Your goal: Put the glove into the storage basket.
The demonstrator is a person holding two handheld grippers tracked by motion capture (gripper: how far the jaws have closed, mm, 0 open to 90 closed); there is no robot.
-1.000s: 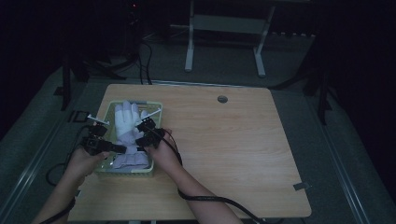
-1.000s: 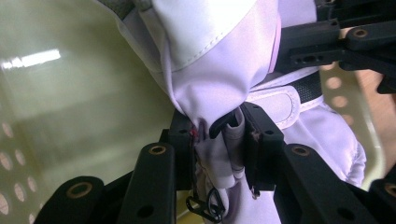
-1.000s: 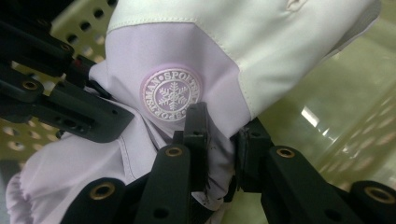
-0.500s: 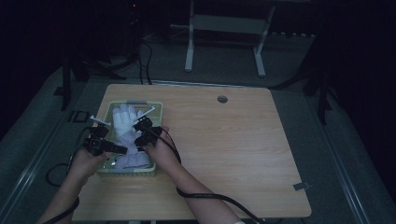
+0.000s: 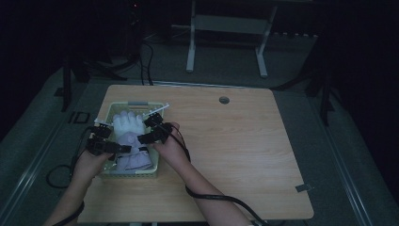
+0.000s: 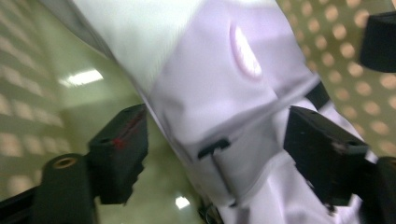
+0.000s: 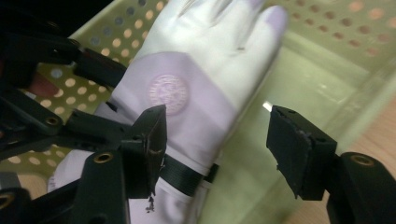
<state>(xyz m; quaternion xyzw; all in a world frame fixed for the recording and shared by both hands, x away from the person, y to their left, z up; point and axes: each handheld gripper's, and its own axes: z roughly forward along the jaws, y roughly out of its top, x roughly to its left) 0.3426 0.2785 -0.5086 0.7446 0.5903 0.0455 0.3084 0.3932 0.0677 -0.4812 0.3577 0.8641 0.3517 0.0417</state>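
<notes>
A white glove (image 5: 127,126) with a lilac back and a black wrist strap lies in a pale green perforated basket (image 5: 136,103) at the table's left. My left gripper (image 5: 123,149) reaches in from the left, my right gripper (image 5: 146,130) from the right. In the left gripper view the glove's cuff (image 6: 210,70) lies between the jaws of my left gripper (image 6: 215,135), which have just been opening; the pads stand off it. In the right gripper view my right gripper (image 7: 219,135) has also just been opening, its jaws straddling the cuff of the glove (image 7: 196,60) without pressing.
The basket's holed walls (image 7: 317,60) close in around both grippers. The wooden table (image 5: 244,150) stretches to the right, with a round cable hole (image 5: 224,100) near its far edge. Cables trail from both hands off the near edge.
Both hands stay over the basket. The right gripper has lifted slightly. The glove lies where it lay before.
</notes>
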